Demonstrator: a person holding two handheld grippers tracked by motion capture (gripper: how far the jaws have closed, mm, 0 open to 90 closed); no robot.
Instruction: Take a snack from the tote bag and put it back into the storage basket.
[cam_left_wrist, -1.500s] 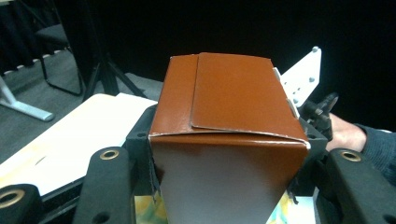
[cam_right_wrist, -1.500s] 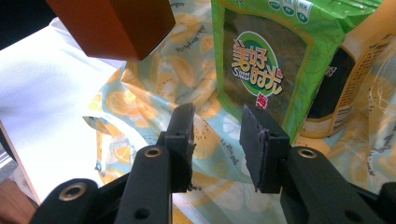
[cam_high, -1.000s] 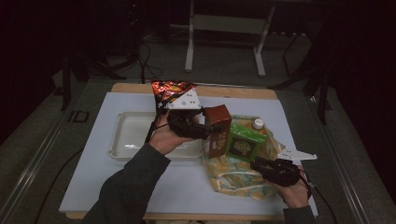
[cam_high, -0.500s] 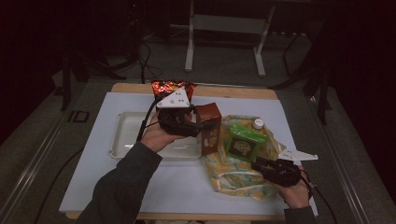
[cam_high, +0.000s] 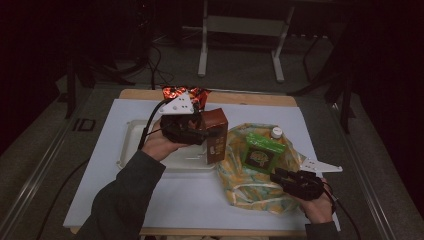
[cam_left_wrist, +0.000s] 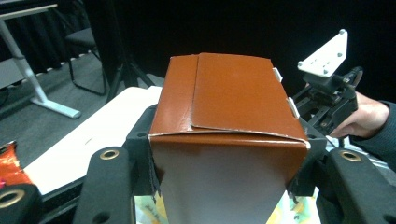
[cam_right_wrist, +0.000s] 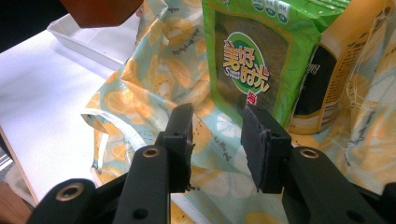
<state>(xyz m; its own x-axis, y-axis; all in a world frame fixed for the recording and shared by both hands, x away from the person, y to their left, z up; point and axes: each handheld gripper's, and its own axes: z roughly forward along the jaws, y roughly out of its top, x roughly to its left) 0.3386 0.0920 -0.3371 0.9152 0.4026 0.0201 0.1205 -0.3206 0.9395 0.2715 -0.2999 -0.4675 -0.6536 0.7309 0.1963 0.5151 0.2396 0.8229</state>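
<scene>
One brown carton (cam_high: 216, 135), a tall cardboard box with a smooth, slightly glossy skin and a folded flap top, is clamped between the two black jaws of the left gripper (cam_high: 202, 134); in the left gripper view the pads press on both of its side walls (cam_left_wrist: 224, 135) and the top seam shows a few white scuffs. It hangs upright at the right end of the one shallow white plastic tray (cam_high: 131, 145), just beside the one fabric bag (cam_high: 250, 187), a soft, crumpled sack printed with yellow citrus slices on pale green. Two things stand in the bag: one flat green foil pouch (cam_high: 261, 152) with a round logo and shiny creased edges (cam_right_wrist: 252, 56), and one bottle with a white cap (cam_high: 276, 132), its rounded yellowish body carrying a dark label (cam_right_wrist: 322, 84) behind the pouch. The right gripper (cam_high: 279, 175) stands with its jaws apart, a gap between the matte ribbed pads; in the right gripper view they reach over the bag's cloth (cam_right_wrist: 215, 140) just below the pouch, and whether they pinch the cloth cannot be told. One crinkled red-orange snack bag (cam_high: 176, 93) lies at the far edge of the flat white table (cam_high: 100, 185).
</scene>
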